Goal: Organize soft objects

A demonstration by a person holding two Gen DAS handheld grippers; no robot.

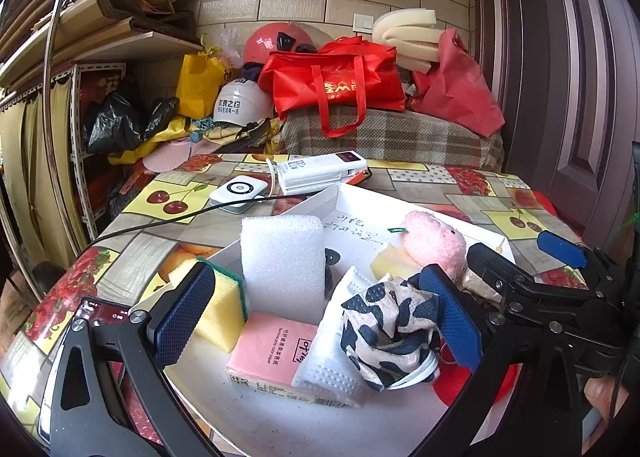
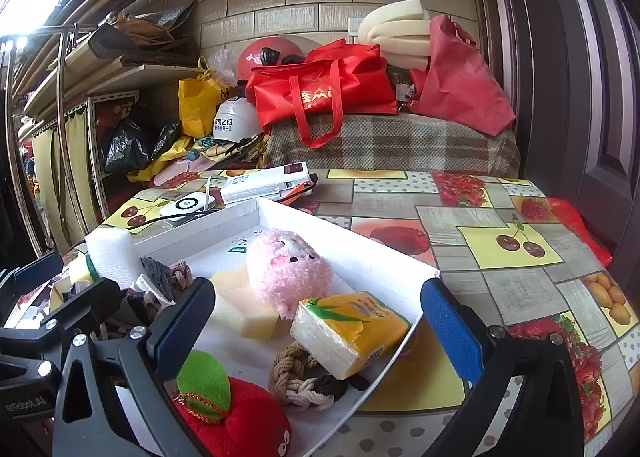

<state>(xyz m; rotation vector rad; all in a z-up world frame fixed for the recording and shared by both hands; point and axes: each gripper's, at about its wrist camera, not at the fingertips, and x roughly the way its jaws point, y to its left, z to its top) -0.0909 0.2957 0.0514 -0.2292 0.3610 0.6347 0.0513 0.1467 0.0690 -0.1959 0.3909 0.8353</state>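
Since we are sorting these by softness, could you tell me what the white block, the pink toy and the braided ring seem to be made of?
White block: looks like expanded foam, matte, with a pebbly bubbled surface.
Pink toy: plush, going by its fuzzy curly pile.
Braided ring: probably woven cord or yarn, visible plaited strands in tan, cream and black.

The shallow tray point(image 2: 352, 241) was white. In it a pink plush toy point(image 2: 288, 273) lay by a pale yellow sponge point(image 2: 236, 297), a yellow-and-green tissue pack point(image 2: 352, 329) and a red plush apple point(image 2: 248, 425) with a green leaf. The pink tissue pack point(image 1: 272, 353), white foam block point(image 1: 284, 261) and black-spotted cream cloth point(image 1: 388, 333) sat nearby. The tablecloth point(image 2: 520, 249) bore a fruit patchwork.
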